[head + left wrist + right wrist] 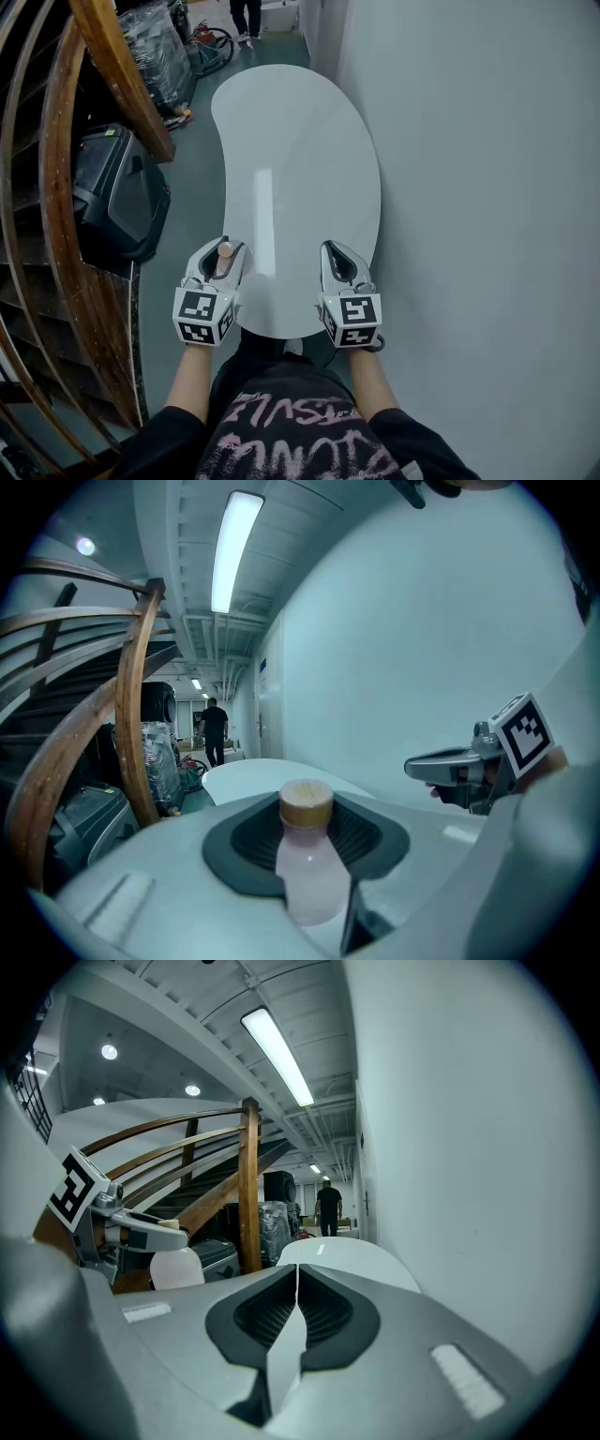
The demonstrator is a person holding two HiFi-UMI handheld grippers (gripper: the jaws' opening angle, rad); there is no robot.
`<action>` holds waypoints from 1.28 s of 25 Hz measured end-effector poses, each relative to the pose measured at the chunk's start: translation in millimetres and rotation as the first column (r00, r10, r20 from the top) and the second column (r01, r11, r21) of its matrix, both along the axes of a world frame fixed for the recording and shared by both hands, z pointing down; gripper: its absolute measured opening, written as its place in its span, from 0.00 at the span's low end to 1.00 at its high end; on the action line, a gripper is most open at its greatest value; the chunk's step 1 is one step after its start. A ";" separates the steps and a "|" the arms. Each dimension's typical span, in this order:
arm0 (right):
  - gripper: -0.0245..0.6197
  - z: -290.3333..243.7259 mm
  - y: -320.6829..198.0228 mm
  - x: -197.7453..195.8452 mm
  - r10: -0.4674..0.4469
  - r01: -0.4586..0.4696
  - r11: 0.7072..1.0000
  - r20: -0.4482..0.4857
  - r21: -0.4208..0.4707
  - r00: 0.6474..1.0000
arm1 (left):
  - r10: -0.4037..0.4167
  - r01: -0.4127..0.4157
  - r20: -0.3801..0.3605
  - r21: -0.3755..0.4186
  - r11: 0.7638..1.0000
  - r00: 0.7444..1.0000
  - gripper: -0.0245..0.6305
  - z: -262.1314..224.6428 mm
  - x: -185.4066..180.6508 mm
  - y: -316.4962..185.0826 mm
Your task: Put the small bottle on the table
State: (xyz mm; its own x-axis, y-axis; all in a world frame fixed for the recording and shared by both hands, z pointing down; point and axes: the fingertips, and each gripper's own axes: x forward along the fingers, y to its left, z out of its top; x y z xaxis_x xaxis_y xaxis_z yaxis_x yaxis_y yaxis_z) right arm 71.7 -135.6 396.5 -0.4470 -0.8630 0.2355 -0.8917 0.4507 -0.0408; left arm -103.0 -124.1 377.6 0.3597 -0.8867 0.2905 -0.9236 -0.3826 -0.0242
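A person's dark top with pink lettering (281, 436) fills the near edge of the head view, and two bare forearms (190, 380) reach forward from it. Each hand holds a white gripper topped with a cube of black and white square markers.

The left gripper (223, 246) is clamped on the small bottle (307, 860), its dark ribbed pads pressed against either side of the bottle. The bottle has a pale, pinkish white body and a round tan cap, and it stands upright between the jaws with the cap towards the far end. From above it sits at the near left edge of the worktop (300, 141). I cannot tell whether its base touches the surface.

The right gripper (336, 247) is level with the left one, a little apart from it, over the near right part of the worktop. Its jaws are pressed together with nothing between them.

The worktop is white, glossy and kidney-shaped. It runs away from the person along a plain pale wall (487, 187) on the right. To the left a curved wooden stair rail (117, 66) sweeps past. Beneath it are a black case (117, 187) on the grey floor and, farther off, goods wrapped in clear plastic (155, 47). At the far end of the corridor stands another person in dark clothes (215, 726), under a long ceiling light (234, 546).
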 end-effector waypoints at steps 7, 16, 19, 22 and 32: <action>0.06 4.9 -15.7 0.3 0.008 -0.008 1.000 -0.009 -0.013 1.000 | 0.008 -0.008 -0.006 -0.002 1.000 1.000 0.24 4.4 1.3 -17.6; 0.05 18.8 -32.1 -2.1 0.020 -0.020 0.999 -0.012 -0.036 1.000 | 0.012 -0.012 -0.013 -0.026 1.000 1.000 0.24 21.6 -1.9 -37.6; 0.05 22.9 -38.0 -2.2 0.023 -0.023 0.999 -0.009 -0.046 1.000 | 0.015 -0.015 -0.005 -0.035 0.999 1.000 0.24 28.6 -1.9 -44.2; 0.05 26.2 -44.7 -2.9 0.023 -0.023 0.998 -0.006 -0.064 1.000 | 0.015 -0.015 0.002 -0.058 0.998 1.000 0.24 36.3 -3.1 -50.6; 0.05 46.8 -62.4 -1.9 0.045 -0.044 0.993 0.002 -0.113 0.999 | 0.025 -0.026 -0.004 -0.111 0.993 1.000 0.24 63.0 -5.9 -68.3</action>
State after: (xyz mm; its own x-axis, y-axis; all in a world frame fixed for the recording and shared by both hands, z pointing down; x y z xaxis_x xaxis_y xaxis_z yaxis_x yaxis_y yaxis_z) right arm 69.8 -197.9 443.3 -0.4099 -0.8501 0.3305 -0.9105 0.4029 -0.0928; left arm -108.9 -192.3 440.6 0.3828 -0.8395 0.3856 -0.9135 -0.4063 0.0222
